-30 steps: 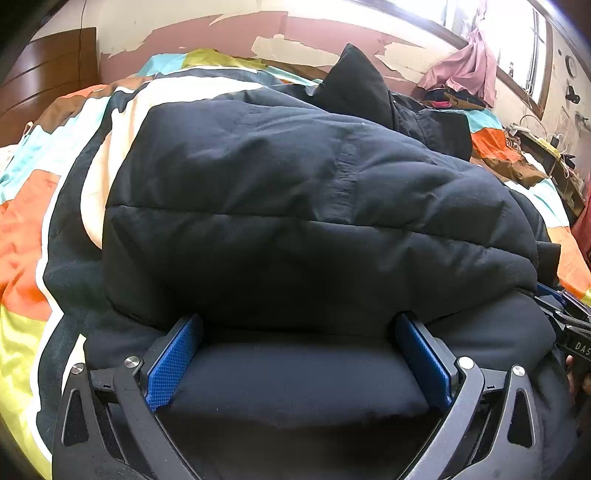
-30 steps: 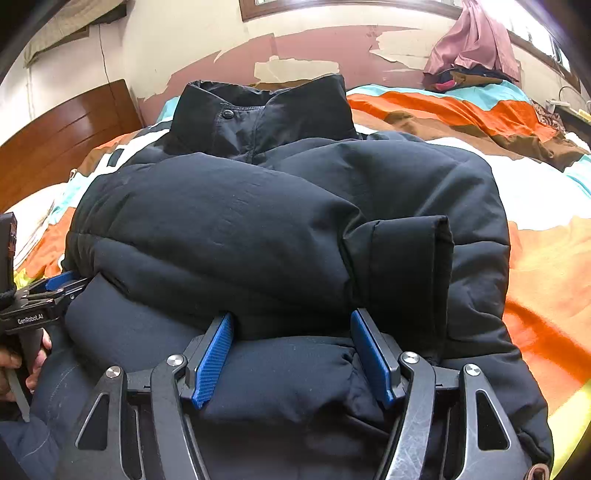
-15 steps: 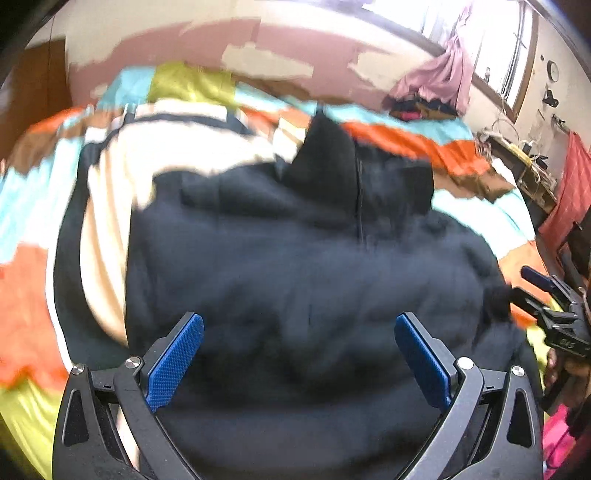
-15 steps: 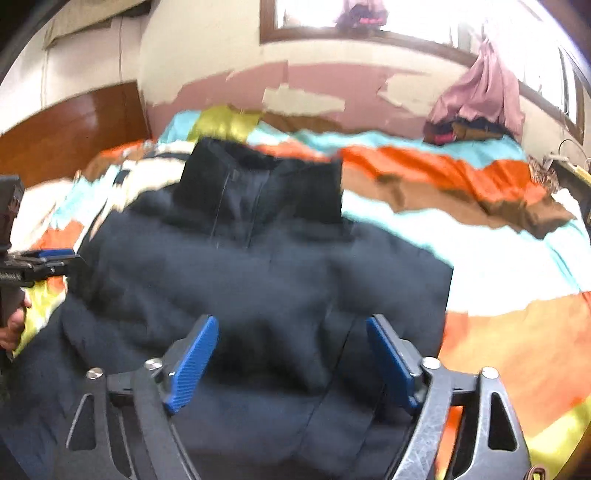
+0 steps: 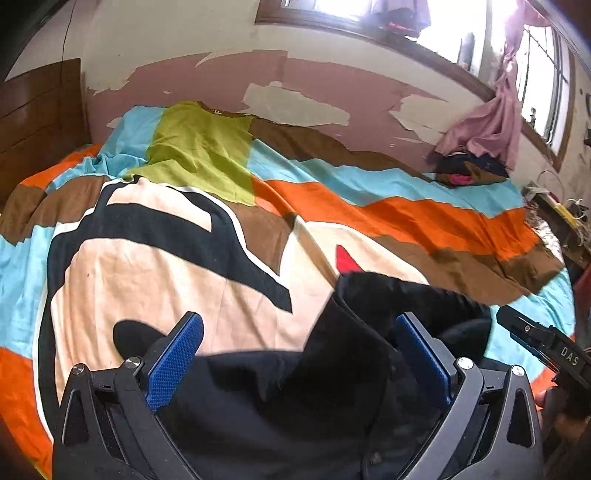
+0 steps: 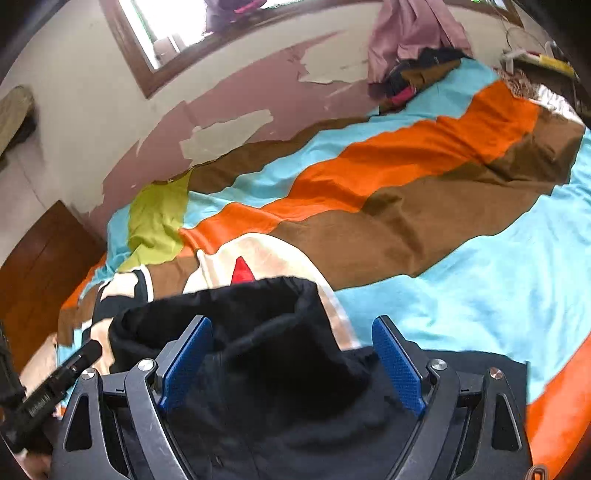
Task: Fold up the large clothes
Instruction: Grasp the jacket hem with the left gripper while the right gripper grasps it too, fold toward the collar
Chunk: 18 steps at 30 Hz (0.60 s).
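A black jacket [image 5: 332, 387] is seen lying on a bed cover [image 5: 406, 221] with many colours. The jacket is used here as the landmark. In the left wrist view, the jacket is found at the near edge of the cover, low in the picture, and its collar [image 5: 388, 291] is stuck up past the rest of it.

The left gripper [image 5: 301, 356] is held just above the near part of the jacket. Its two blue pads [image 5: 177, 360] are spread wide apart, and nothing is pinched between them. The black cloth is seen in the gap between the pads, but it cannot be told if the cloth is touched by them.

In the right wrist view, the right gripper [image 6: 293, 363] is held over the jacket [image 6: 295, 406] too, close to the collar [image 6: 236, 314]. Its blue pads [image 6: 397, 363] are also spread wide, with no cloth squeezed by them. The collar is seen between and just past the pads.

The right gripper [image 5: 543, 347] is seen at the right side of the jacket in the left wrist view. The left gripper [image 6: 55, 384] is seen at the left side of the jacket in the right wrist view.

Beyond the jacket, stripes of orange, brown, blue and green are spread out on the cover. Far past the jacket, a wall [image 5: 314, 88] with peeling paint is seen. A pink cloth [image 5: 491, 122] is hung by a window [image 5: 443, 29], well away from the jacket. A wooden headboard [image 5: 37, 118] is seen far off to the left of the jacket.
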{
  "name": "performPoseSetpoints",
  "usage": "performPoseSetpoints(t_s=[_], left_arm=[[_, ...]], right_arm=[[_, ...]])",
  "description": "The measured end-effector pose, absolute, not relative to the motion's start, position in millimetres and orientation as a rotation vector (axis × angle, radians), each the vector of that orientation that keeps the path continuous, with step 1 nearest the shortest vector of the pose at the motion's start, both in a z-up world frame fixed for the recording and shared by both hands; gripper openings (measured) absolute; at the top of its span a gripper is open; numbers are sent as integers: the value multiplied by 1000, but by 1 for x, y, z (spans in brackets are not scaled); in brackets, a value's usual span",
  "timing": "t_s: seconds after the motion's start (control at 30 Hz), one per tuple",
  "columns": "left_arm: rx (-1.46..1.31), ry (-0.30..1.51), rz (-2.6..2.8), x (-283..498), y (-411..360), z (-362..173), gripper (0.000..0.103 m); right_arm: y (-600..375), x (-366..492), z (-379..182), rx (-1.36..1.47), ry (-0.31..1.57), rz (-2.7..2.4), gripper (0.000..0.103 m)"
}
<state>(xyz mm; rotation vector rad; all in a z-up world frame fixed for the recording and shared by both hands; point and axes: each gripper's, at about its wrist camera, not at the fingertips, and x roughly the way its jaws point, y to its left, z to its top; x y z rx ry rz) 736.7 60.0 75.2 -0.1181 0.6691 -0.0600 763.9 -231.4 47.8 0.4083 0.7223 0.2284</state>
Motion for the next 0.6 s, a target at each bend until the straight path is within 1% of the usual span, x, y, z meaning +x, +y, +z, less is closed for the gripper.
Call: performPoseSetpoints(t_s=[0.03, 0.1, 0.13, 0.17, 0.23, 0.27, 0.3, 0.33, 0.37, 0.5, 0.6], left_arm=[[-114, 666, -53, 740, 60, 74, 102], [-116, 664, -53, 745, 62, 70, 99], [-122, 661, -62, 746, 64, 68, 91], [-125, 654, -81, 745, 65, 67, 83], [-125, 663, -127, 744, 65, 66, 41], [-128, 669, -148, 743, 64, 67, 31], [-129, 674, -167, 741, 64, 68, 14], [-119, 679, -173, 736, 64, 69, 8], [-102, 675, -170, 732, 61, 72, 8], [58, 663, -110, 704, 45, 79, 5], [63, 646, -114, 670, 47, 87, 4]], right_arm=[[-229, 767, 46, 401, 721, 221, 87], [-222, 775, 42, 378, 722, 205, 79], [-220, 777, 39, 374, 728, 200, 67], [-219, 779, 35, 371, 739, 191, 49], [-218, 777, 30, 373, 737, 166, 30], [-219, 774, 30, 371, 722, 164, 26], [-220, 768, 31, 363, 702, 164, 22], [-220, 763, 33, 351, 691, 166, 16], [-220, 760, 35, 340, 685, 171, 14], [-226, 728, 53, 291, 663, 210, 11], [-228, 703, 65, 231, 653, 240, 10]])
